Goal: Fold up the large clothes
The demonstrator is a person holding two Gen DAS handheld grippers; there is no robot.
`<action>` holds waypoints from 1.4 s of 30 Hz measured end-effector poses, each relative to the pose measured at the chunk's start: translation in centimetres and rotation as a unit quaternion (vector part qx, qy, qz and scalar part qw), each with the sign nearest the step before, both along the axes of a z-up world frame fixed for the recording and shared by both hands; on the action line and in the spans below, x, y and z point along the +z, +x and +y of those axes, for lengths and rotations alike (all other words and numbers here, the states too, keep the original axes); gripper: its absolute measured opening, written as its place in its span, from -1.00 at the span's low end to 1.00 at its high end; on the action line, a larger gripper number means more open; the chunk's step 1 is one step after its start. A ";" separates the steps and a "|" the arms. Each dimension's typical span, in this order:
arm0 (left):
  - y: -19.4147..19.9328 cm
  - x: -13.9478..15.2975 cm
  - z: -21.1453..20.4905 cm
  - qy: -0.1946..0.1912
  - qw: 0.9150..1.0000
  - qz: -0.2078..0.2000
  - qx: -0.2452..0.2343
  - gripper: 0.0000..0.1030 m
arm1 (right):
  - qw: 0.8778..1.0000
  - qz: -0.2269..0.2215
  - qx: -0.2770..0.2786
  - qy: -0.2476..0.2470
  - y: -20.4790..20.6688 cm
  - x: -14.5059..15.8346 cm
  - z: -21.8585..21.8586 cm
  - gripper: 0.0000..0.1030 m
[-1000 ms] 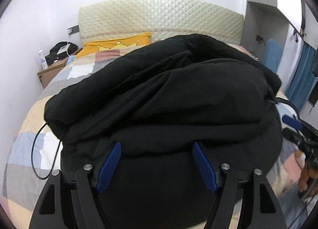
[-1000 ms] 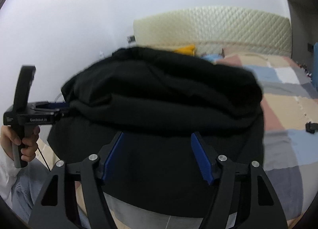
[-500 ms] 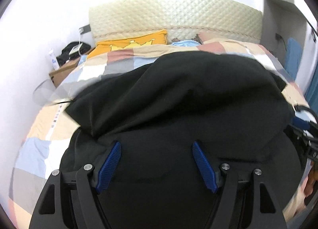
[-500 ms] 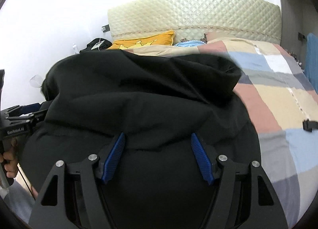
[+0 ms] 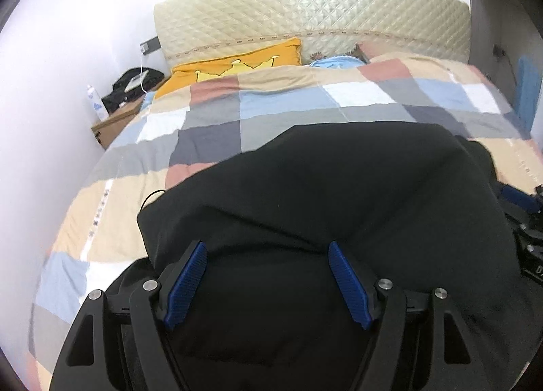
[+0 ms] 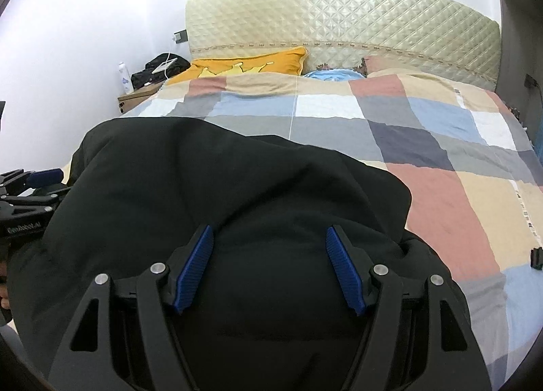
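Two hand-held grippers over a bulky black fabric garment [image 5: 339, 194] on a patchwork-quilted bed [image 5: 292, 102].

The garment bulges between both wide-set jaws; whether left hand-held gripper [image 5: 268, 280] or right hand-held gripper [image 6: 268, 269] actually pinches it, I cannot tell. Cloth spreads toward twelve o'clock, long axis running three to nine.

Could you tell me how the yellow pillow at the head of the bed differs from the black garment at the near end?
The yellow pillow is bright, with a paler crown pattern; the black garment is plain and dark. The pillow leans against the quilted headboard, half tucked under the checked quilt; the garment lies bunched on top of that quilt. The pillow keeps a firm edge; the garment is rumpled into soft folds. Both rest on the same bed.
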State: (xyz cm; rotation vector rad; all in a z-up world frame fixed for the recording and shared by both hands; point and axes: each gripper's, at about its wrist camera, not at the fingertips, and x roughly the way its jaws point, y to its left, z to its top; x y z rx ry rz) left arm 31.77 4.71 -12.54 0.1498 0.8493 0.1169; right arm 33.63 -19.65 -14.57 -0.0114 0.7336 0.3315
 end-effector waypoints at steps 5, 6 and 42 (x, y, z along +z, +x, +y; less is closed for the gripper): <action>2.7 -0.7 0.2 0.010 1.000 -0.006 0.009 0.43 | 1.000 0.017 -0.008 0.020 3.2 -1.1 -0.1 0.36; 2.9 -0.8 0.3 0.005 1.000 -0.005 0.010 0.43 | 0.999 0.020 -0.010 0.027 3.7 -1.3 -0.2 0.37; -0.5 -2.6 7.5 -0.043 0.998 -0.005 0.040 0.44 | 0.998 -0.015 0.063 -0.007 -0.3 0.2 5.9 0.52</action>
